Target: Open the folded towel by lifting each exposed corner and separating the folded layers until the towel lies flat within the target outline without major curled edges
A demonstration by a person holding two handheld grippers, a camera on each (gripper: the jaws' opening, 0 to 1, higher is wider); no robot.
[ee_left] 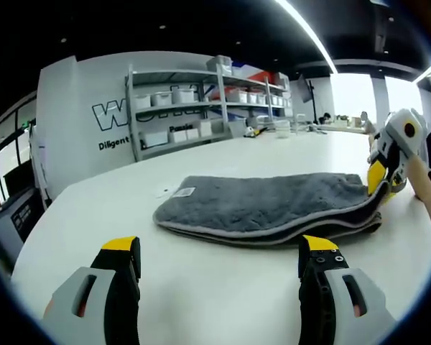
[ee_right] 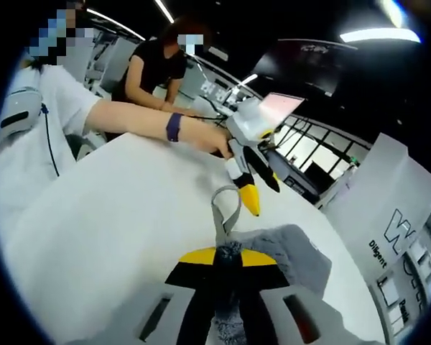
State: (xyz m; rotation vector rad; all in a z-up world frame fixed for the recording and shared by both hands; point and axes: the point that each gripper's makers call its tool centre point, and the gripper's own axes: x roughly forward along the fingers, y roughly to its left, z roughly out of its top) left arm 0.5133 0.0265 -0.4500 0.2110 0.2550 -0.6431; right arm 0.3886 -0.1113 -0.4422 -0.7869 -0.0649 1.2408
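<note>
While folded, grey towel (ee_left: 266,208) (corner between right gripper (ee_right: 219,256) fingers) on table (ee_left: 201,295)

White partition wall (ee_left: 93,115) behind the shelving is carrying large outlined letters; only "W" is reading clearly, the rest cut off by the shelf post. Below it, smaller dark text is reading "Diligent", continuation hidden. Same wall (ee_right: 399,230) in the right gripper view is showing "W" and "Diligent" again, tilted. Small white tag (ee_left: 183,192) on the towel's corner is bearing print, too small to read.
</note>
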